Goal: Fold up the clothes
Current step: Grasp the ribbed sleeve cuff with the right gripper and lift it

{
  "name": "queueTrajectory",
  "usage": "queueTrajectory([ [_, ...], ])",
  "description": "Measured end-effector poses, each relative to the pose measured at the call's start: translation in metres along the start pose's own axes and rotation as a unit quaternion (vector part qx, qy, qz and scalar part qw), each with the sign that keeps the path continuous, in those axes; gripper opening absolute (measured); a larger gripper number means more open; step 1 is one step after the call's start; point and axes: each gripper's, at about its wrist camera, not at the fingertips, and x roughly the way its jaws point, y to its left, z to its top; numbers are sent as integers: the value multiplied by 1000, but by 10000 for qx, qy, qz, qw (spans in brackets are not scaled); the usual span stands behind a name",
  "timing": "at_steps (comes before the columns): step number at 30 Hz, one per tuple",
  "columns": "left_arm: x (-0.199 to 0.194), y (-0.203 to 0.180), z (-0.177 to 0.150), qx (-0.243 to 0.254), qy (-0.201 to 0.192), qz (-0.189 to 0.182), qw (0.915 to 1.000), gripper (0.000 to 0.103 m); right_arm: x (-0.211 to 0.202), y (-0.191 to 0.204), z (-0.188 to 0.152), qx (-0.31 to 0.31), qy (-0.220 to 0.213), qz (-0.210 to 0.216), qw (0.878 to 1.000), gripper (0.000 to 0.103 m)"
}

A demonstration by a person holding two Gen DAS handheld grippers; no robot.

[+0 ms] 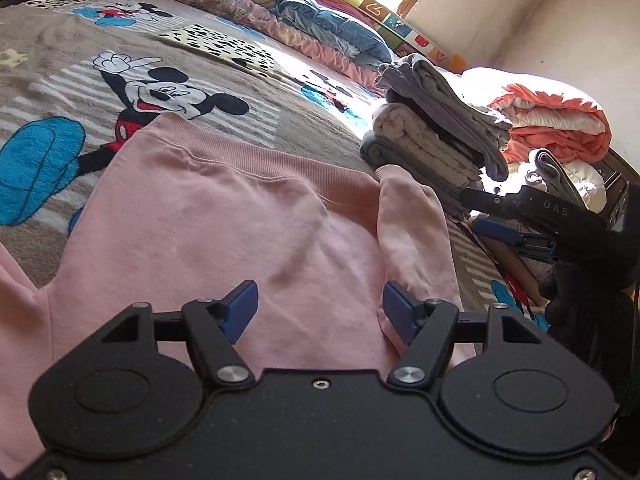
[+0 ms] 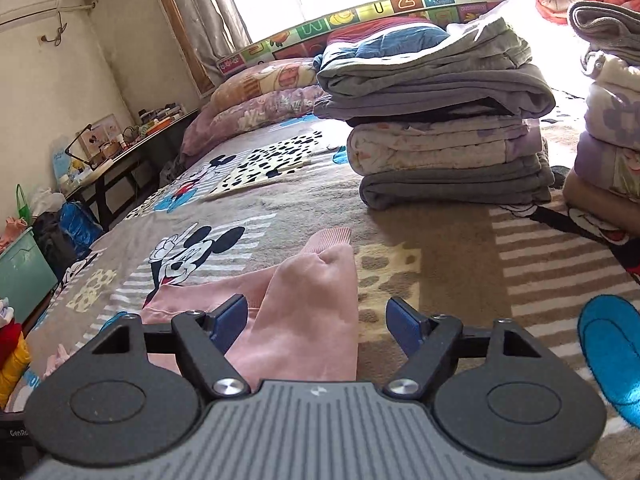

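the big fleece bed blanket with cartoon mouse prints fills both views, and it is the work surface here. on it, past the garment, stands a tall stack of folded grey and cream clothes, with a second folded pile of lilac and tan pieces at the right edge of the right wrist view, so a good share of the job looks done. behind those sits a loose heap of orange and white bedding, not clearly laundry to fold. now the piece in hand: a pale pink cotton sweatshirt lies flat on the blanket, ribbed hem away from the camera, and one pink sleeve is laid along the body on the right side. that reads as an early fold; the other sleeve and the body folds look yet to come. the left gripper hangs over the sweatshirt with blue pads spread, nothing pinched. the right gripper sits over the sleeve, jaws apart, the cloth lying between them but not squeezed.
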Motion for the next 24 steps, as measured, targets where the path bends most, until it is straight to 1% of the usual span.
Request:
queueTrajectory([
  [1, 1, 1, 0, -17, 14, -13, 10000, 68, 6, -1, 5, -18, 24, 12, 10000, 69],
  [6, 1, 8, 2, -257, 36, -139, 9996, 68, 41, -4, 21, -261, 195, -62, 9995, 66],
  [9, 1, 9, 3, -300, 52, -197, 9993, 68, 53, -4, 26, -360, 282, -32, 9990, 63],
  [13, 1, 6, 1, -259, 65, -298, 9992, 68, 76, -11, 32, -274, 431, -81, 9987, 63],
  [16, 3, 3, 0, -201, 81, -331, 9992, 68, 87, -14, 35, -189, 527, 21, 9984, 62],
  [17, 4, 3, 0, -195, 87, -332, 9992, 68, 91, -16, 35, -136, 619, 74, 9980, 59],
  [19, 6, 3, 0, -202, 107, -339, 9992, 68, 93, -14, 33, -203, 640, 46, 9977, 37],
  [20, 6, 3, 0, -206, 105, -337, 9992, 68, 93, -14, 32, -240, 643, 31, 9976, 33],
  [22, 6, 3, 1, -208, 111, -349, 9991, 68, 87, -9, 31, -360, 516, 27, 9980, 23],
  [24, 6, 4, 0, -216, 112, -353, 9991, 68, 79, -5, 32, -480, 383, 55, 9981, 15],
])
